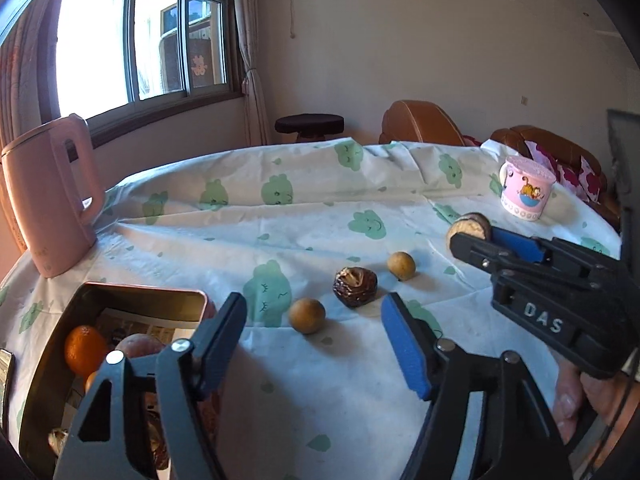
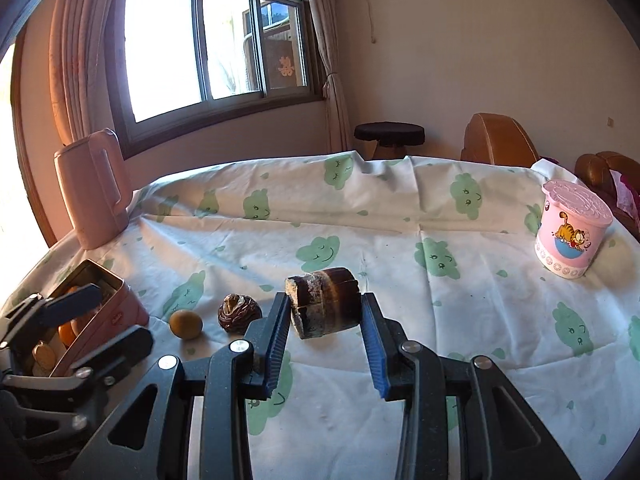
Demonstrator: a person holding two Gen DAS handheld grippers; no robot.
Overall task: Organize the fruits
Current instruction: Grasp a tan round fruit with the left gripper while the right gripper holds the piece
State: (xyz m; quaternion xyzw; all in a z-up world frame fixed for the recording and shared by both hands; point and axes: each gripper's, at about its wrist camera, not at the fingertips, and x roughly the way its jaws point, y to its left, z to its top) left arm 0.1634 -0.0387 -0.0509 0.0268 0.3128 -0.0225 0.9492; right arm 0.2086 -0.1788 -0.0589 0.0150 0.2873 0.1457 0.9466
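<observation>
My right gripper (image 2: pixel 325 312) is shut on a dark brown cut stalk piece (image 2: pixel 325 307), held just above the cloth; it also shows in the left wrist view (image 1: pixel 470 229). My left gripper (image 1: pixel 314 328) is open and empty, above two small tan round fruits (image 1: pixel 307 315) (image 1: pixel 401 265) and a dark wrinkled fruit (image 1: pixel 355 286). A pink tin (image 1: pixel 120 300) at the lower left holds an orange (image 1: pixel 84 350) and other fruit. In the right wrist view I see one tan fruit (image 2: pixel 185 323), the wrinkled fruit (image 2: pixel 239 313) and the tin (image 2: pixel 116 316).
A pink kettle (image 1: pixel 52 200) stands at the table's left edge. A pink cartoon cup (image 1: pixel 526 188) stands at the far right. The table wears a white cloth with green prints (image 1: pixel 280 220). Brown chairs (image 1: pixel 420 122) and a dark stool (image 1: pixel 309 124) stand beyond it.
</observation>
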